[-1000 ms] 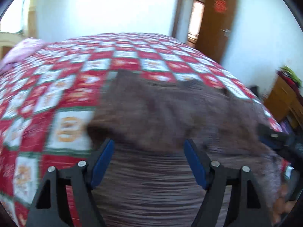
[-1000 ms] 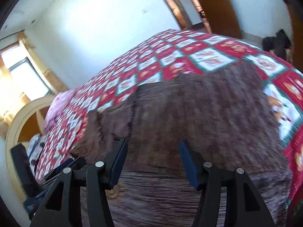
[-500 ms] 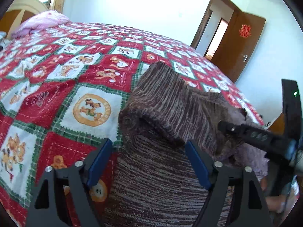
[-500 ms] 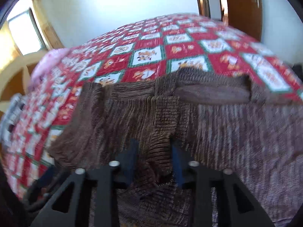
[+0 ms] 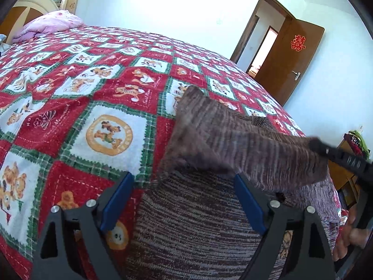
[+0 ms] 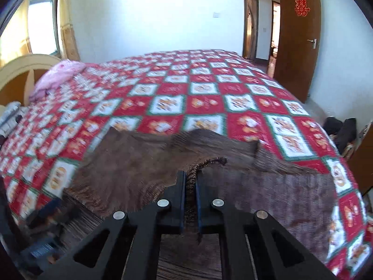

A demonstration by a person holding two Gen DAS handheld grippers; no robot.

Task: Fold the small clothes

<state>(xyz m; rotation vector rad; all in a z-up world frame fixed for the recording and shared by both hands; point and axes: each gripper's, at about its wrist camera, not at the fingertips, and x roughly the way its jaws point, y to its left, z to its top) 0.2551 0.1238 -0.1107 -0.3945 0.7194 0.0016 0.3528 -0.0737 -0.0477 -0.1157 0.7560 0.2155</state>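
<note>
Red quilt [image 6: 205, 88]; R tool [image 6: 191, 184] w/ brown knit [image 6: 130, 170]

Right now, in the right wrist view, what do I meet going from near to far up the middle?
Right tongs → brown knit garment → red patchwork bedspread → white wall.

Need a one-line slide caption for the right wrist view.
Right tool shut on a fold of the brown knit garment, lifting it over the red patchwork bedspread.
</note>
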